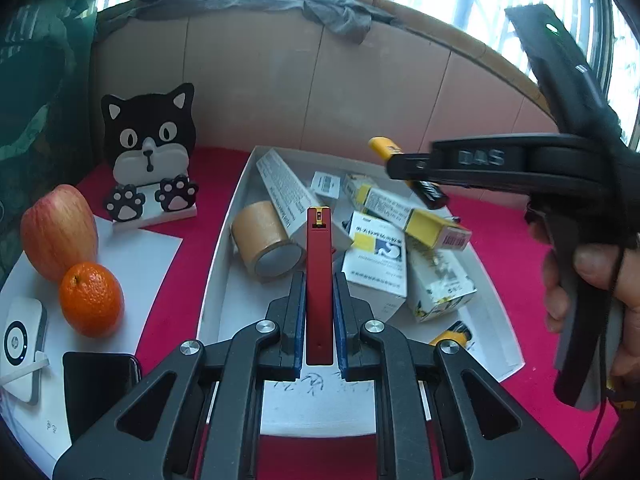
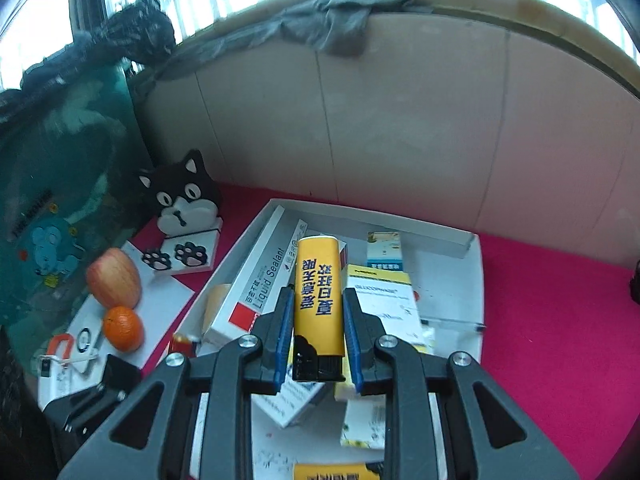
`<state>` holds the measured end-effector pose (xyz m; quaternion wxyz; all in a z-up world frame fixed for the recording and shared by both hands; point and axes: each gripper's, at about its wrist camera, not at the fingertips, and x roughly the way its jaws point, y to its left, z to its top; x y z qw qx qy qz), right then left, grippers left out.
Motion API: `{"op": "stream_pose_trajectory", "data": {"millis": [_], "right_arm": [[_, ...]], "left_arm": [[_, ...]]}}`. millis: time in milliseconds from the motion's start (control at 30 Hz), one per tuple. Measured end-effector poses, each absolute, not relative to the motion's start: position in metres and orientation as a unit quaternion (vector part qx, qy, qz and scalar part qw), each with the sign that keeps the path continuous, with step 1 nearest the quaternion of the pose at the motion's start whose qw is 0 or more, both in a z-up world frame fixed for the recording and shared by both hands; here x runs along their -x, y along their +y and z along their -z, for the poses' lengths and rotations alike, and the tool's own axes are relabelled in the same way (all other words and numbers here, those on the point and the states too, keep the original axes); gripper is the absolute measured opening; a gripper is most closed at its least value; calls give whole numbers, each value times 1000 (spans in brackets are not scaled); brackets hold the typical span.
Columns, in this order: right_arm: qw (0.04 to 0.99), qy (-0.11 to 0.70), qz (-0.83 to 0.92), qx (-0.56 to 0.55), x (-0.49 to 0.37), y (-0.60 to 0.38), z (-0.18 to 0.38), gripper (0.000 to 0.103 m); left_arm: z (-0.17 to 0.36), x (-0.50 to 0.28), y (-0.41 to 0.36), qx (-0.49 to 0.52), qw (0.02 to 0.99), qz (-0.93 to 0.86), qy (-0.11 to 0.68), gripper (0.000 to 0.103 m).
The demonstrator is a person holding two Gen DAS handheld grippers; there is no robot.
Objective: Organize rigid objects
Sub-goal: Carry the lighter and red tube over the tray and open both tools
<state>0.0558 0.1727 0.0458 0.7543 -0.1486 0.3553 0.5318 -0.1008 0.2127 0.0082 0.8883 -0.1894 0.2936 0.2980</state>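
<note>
My left gripper (image 1: 319,280) is shut on a slim red lighter (image 1: 319,272) and holds it over the near end of a white tray (image 1: 218,280). My right gripper (image 2: 316,296) is shut on a yellow lighter (image 2: 318,296) with blue characters and a black end, above the same tray (image 2: 472,280). In the left wrist view the right gripper (image 1: 396,160) reaches in from the right with the yellow lighter (image 1: 382,146). The tray holds several medicine boxes (image 1: 376,256), a long sealant box (image 2: 260,288) and a roll of brown tape (image 1: 266,240).
A black cat figure (image 1: 150,152), an apple (image 1: 58,232), an orange (image 1: 91,299), a white device (image 1: 20,344) and a black phone (image 1: 98,388) lie left of the tray on white paper. Red cloth (image 2: 560,320) covers the table. A tiled wall stands behind.
</note>
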Motion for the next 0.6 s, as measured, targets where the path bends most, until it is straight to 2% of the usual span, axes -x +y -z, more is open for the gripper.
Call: {"op": "stream_pose_trajectory", "data": {"millis": [233,267,300,333,367,400,433,600], "right_arm": [[765,356,-515,153,-53,184,-32,24],[768,351,-513,155,-52,182,-32,24],[773,345,-509,157,-51,180,-32,31],[775,343,-508,157,-51,178,-32,54],[776,340,-509,151,-52,174,-32,71],[777,338,-511,144,-53,171,-33,97],[780,335,-511,137,-54,168,-34,103],[784,336,-512,100,-57,146,-39,103]], "left_arm": [[-2,101,219,191,879,-314,305,12],[-3,102,220,186,876,-325,304,15],[-4,103,220,183,874,-332,303,30],[-5,105,221,183,873,-339,300,46],[-6,106,221,185,872,-342,296,85],[-7,108,222,186,872,-348,290,103],[-8,111,221,184,873,-353,284,103],[-13,113,223,179,866,-370,283,103]]}}
